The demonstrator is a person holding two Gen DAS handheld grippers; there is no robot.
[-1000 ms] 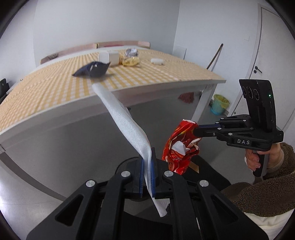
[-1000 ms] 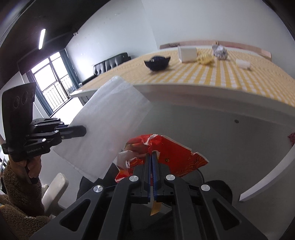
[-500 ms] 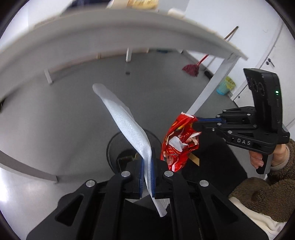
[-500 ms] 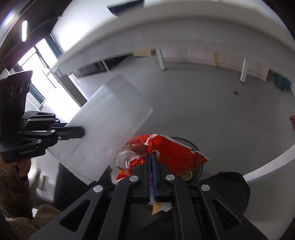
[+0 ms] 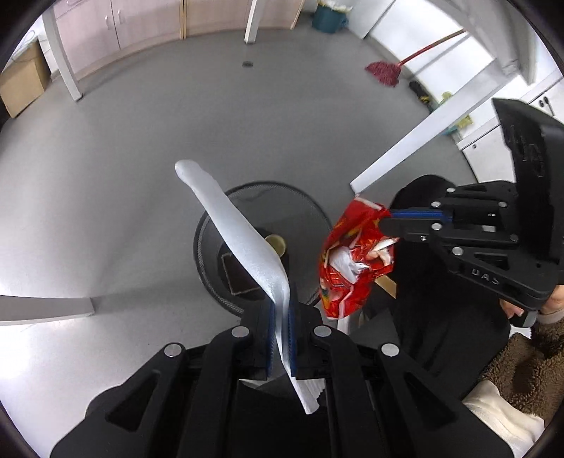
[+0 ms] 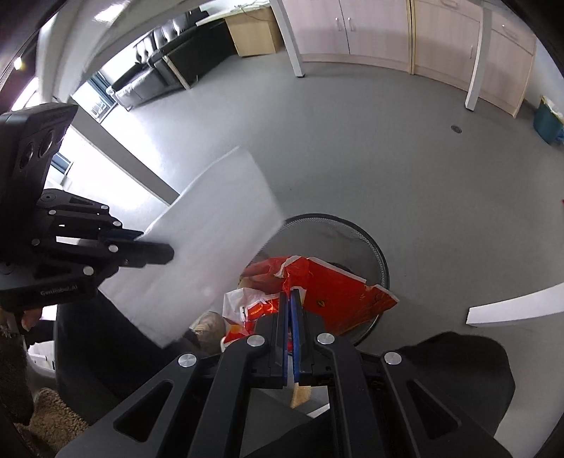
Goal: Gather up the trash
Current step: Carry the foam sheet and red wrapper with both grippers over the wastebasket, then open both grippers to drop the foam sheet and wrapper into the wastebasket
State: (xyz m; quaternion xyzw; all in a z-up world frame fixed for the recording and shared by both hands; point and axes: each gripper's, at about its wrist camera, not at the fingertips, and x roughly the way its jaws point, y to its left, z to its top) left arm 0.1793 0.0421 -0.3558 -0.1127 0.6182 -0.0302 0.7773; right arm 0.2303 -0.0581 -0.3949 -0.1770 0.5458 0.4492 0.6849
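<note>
My left gripper (image 5: 281, 310) is shut on a white foam sheet (image 5: 239, 232), which hangs over a black mesh bin (image 5: 211, 267) on the floor. My right gripper (image 6: 290, 303) is shut on a crumpled red snack wrapper (image 6: 335, 289), held just above the bin's rim (image 6: 382, 257). In the left wrist view the right gripper (image 5: 389, 216) holds the wrapper (image 5: 352, 260) beside the bin's right edge. In the right wrist view the left gripper (image 6: 165, 252) holds the sheet (image 6: 211, 253) to the bin's left. A yellow lid and a dark flat piece lie in the bin.
White table legs (image 5: 423, 134) stand around the bin on a grey floor. A red mop (image 5: 384, 72) and a teal bin (image 5: 329, 19) are at the far wall. A cardboard box (image 5: 21, 81) is at the left. Cabinets (image 6: 387, 31) line the back.
Both grippers have tilted down from the table top to the floor. The bin now lies right under the foam sheet and the wrapper. Both grips are unchanged.
</note>
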